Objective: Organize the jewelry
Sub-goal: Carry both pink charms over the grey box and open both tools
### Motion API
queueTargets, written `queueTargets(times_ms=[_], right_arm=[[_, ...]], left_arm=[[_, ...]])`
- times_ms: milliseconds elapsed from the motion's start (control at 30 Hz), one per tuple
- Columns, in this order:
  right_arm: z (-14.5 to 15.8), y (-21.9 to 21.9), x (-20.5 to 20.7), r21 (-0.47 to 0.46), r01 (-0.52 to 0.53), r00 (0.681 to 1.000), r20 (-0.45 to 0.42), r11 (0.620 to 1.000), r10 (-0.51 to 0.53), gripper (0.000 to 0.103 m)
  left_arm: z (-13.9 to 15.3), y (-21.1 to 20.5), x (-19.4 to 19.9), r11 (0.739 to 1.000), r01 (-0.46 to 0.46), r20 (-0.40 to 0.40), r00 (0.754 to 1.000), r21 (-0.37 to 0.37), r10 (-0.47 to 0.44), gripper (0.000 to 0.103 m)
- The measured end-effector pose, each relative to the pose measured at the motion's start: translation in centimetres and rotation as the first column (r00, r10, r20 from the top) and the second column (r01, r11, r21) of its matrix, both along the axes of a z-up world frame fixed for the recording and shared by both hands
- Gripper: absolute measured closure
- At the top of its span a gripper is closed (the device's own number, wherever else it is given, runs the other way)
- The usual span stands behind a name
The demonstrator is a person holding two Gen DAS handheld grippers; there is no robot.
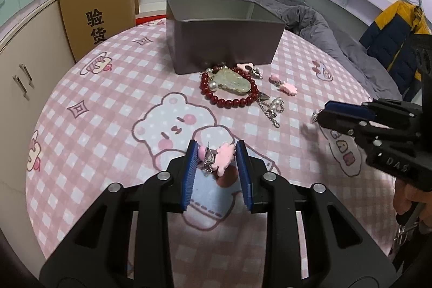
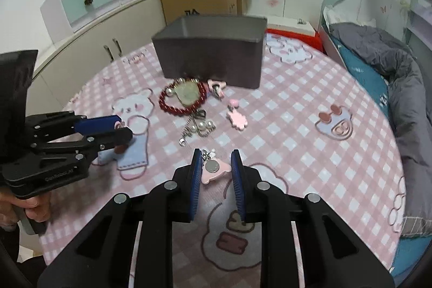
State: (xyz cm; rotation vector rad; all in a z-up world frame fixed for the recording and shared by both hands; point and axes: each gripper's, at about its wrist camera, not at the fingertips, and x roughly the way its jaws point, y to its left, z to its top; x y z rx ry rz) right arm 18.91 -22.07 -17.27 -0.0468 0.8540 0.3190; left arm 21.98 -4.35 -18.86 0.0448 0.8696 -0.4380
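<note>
Jewelry mostly remains outside the gray box (image 1: 224, 45): bead bracelet (image 1: 229, 88) at its 6 o'clock, while left gripper (image 1: 217, 161) and right gripper (image 2: 216, 166) each pinch a pink charm.

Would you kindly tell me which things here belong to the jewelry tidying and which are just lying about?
Job:
- grey box
- red bead bracelet
- jade pendant
- pearl chain
- pink earrings
- pink charm in left tool
- pink clip in right tool

Lying about:
- cardboard carton
- grey duvet
- yellow-navy jacket
</note>
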Motion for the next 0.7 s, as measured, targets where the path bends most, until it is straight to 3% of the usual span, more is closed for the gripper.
queueTargets(times_ms=[333, 700], right_arm=[[4.9, 0.5, -0.5, 0.011, -0.042, 0.994, 0.104, 0.999, 0.04, 0.083], [10.1, 0.7, 0.5, -0.016, -0.067, 0.972, 0.225, 0.998, 0.069, 0.083]], left_arm=[[4.2, 1.4, -0.5, 0.999, -0.02, 0.089, 0.996, -0.043, 0.024, 0.074], [9.6, 2.2, 0.9, 0.997, -0.031, 0.228, 0.973, -0.064, 0.045, 0.074]])
